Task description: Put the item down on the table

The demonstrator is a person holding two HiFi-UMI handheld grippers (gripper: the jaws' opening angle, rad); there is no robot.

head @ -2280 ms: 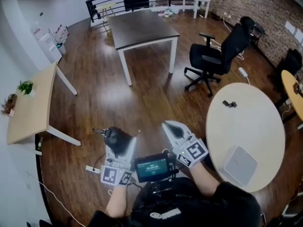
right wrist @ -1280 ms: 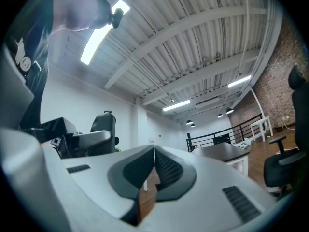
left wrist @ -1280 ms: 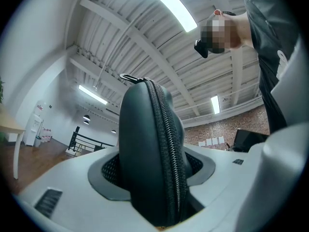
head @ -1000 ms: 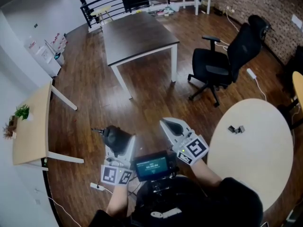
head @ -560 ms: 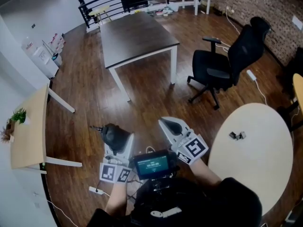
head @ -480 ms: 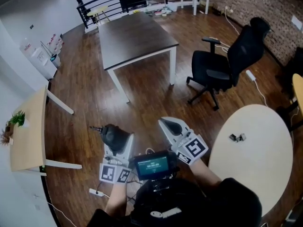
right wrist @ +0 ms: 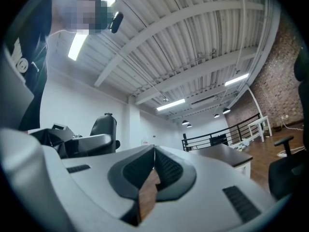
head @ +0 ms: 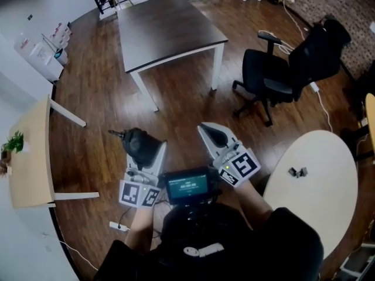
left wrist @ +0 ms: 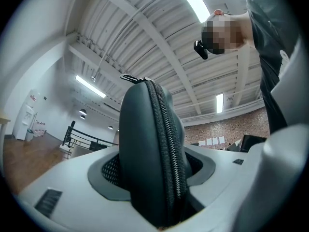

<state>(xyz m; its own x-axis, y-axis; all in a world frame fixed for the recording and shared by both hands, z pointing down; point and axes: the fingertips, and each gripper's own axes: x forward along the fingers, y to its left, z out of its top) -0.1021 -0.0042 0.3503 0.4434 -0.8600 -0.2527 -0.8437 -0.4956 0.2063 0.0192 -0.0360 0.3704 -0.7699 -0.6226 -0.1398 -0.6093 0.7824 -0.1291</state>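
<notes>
Case (head: 138,144) clamped in left hand-held gripper (head: 145,157) | right hand-held gripper (head: 207,131) closed, empty | round table (head: 316,198) edge right

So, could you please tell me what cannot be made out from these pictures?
Small dark items on the round table: head view, too small to identify.
Zippered case: left gripper view, lower end buried between the jaws.
Round table's near edge: head view, hidden behind the person's shoulder.
Potted plant: head view, too small for detail.

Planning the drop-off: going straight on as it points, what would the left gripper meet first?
Probably the dark table, around its near-left corner; nothing else shows in that line, though depth is unclear.
</notes>
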